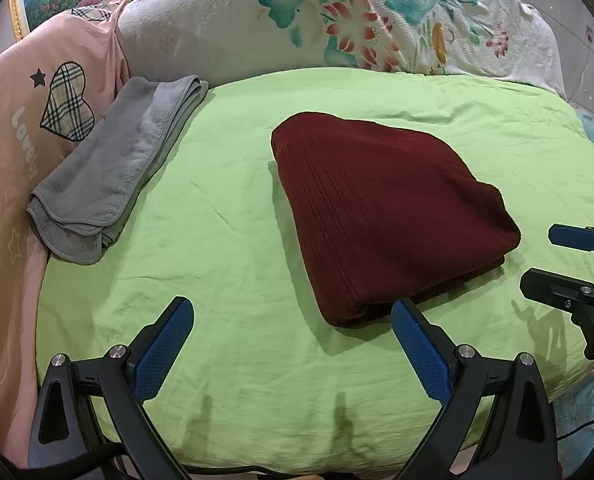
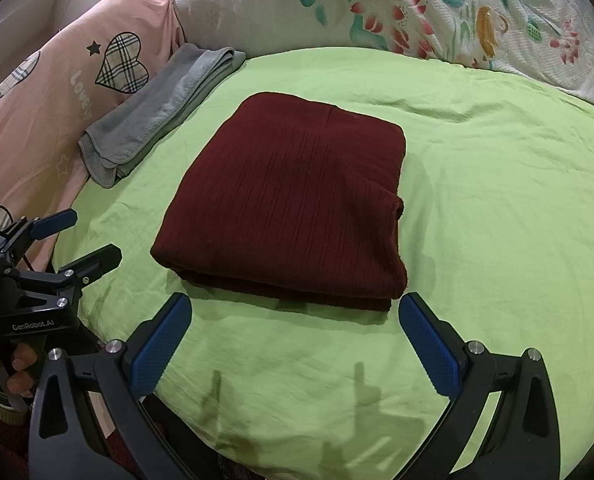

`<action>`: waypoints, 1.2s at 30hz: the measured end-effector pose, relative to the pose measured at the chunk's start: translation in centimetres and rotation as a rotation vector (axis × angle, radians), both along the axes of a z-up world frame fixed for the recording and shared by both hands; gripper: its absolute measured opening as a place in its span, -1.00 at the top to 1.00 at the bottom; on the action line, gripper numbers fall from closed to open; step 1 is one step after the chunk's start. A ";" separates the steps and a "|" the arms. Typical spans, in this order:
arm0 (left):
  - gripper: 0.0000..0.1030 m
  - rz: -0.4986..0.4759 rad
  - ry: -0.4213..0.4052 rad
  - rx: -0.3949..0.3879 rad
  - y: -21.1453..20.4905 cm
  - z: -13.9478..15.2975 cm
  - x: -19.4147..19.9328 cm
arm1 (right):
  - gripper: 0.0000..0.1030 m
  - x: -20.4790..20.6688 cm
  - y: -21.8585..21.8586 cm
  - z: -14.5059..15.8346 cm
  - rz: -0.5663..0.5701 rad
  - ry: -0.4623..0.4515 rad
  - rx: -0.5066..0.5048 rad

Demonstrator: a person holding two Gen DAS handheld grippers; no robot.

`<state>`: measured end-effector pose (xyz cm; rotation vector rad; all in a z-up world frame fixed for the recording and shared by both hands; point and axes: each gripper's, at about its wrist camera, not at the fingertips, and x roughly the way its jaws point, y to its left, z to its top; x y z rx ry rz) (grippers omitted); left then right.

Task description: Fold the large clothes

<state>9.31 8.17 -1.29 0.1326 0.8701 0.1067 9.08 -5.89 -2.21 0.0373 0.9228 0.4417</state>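
Observation:
A dark red ribbed knit garment (image 1: pixel 381 212) lies folded into a thick rectangle on the light green sheet (image 1: pixel 225 240); it also shows in the right wrist view (image 2: pixel 293 200). My left gripper (image 1: pixel 293 312) is open and empty, just in front of the garment's near left corner. My right gripper (image 2: pixel 295 308) is open and empty, hovering just in front of the garment's near edge. The right gripper shows at the right edge of the left wrist view (image 1: pixel 537 258), and the left gripper at the left of the right wrist view (image 2: pixel 97 234).
A folded grey towel (image 1: pixel 113 172) lies at the sheet's left edge, also in the right wrist view (image 2: pixel 157 112). A pink quilt with plaid hearts (image 1: pixel 21 128) lies on the left. A white floral quilt (image 1: pixel 337 20) is piled behind.

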 end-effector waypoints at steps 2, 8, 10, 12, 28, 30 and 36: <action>-0.93 0.001 0.000 0.000 0.0 0.0 0.0 | -1.00 0.0 0.0 0.0 -0.001 0.001 0.001; -0.93 0.005 0.001 -0.002 0.1 0.1 0.1 | -1.00 -0.1 0.2 0.0 -0.001 -0.001 -0.001; -0.93 0.004 0.001 -0.006 0.1 0.2 0.0 | -1.00 -0.1 0.2 0.1 0.000 -0.002 0.000; -0.93 0.002 0.001 -0.006 0.0 0.2 0.1 | -1.00 0.0 0.2 0.1 0.000 -0.002 -0.001; -0.93 0.004 0.000 -0.005 -0.1 0.2 -0.1 | -1.00 0.0 0.1 0.3 0.004 -0.004 0.002; -0.93 0.003 0.000 -0.005 -0.1 0.2 -0.1 | -1.00 0.1 0.1 0.3 0.004 -0.004 0.001; -0.93 0.005 0.002 -0.007 -0.3 0.1 -0.2 | -1.00 0.0 0.2 0.4 0.003 -0.004 0.006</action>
